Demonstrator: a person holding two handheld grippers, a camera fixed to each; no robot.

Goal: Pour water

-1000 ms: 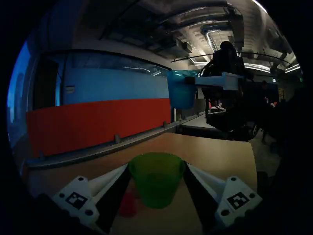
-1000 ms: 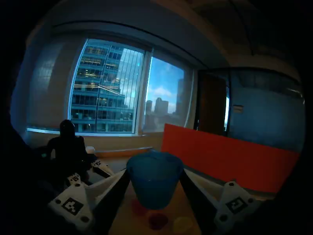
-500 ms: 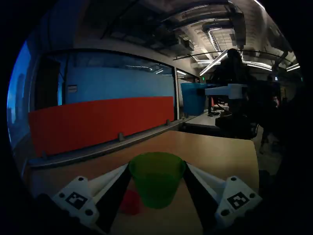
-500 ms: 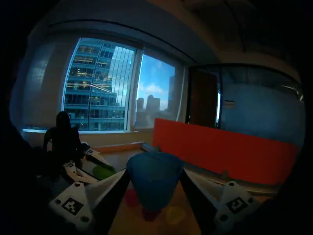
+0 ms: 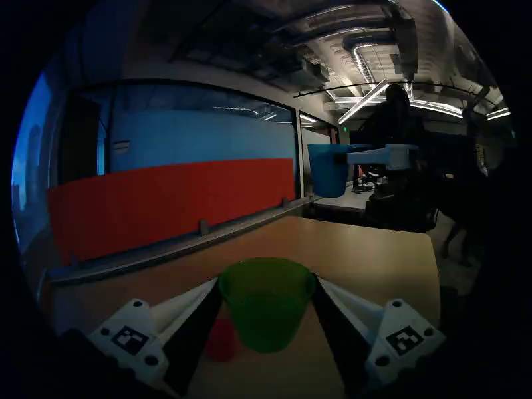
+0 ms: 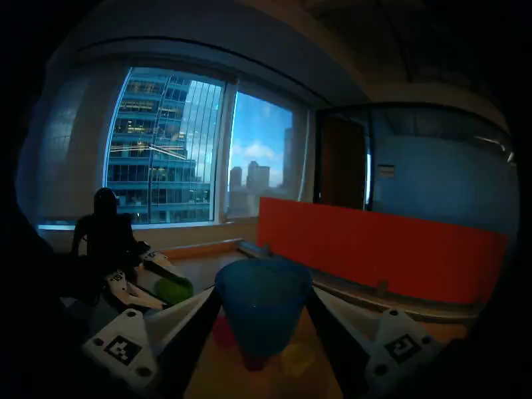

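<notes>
The left gripper point(image 5: 266, 284) is clamping an upright green cup point(image 5: 267, 316) low by the wooden table point(image 5: 372, 253), and the right gripper point(image 6: 263, 287) is gripping a blue cup point(image 6: 263, 319) higher, well apart. The pour is seemingly not yet begun: next, the blue rim needs bringing over the green cup, then tilting

Green cup point(image 5: 267, 306), blue cup point(image 6: 263, 312), red-orange panel point(image 5: 173, 199), tan table point(image 5: 372, 253)
</notes>
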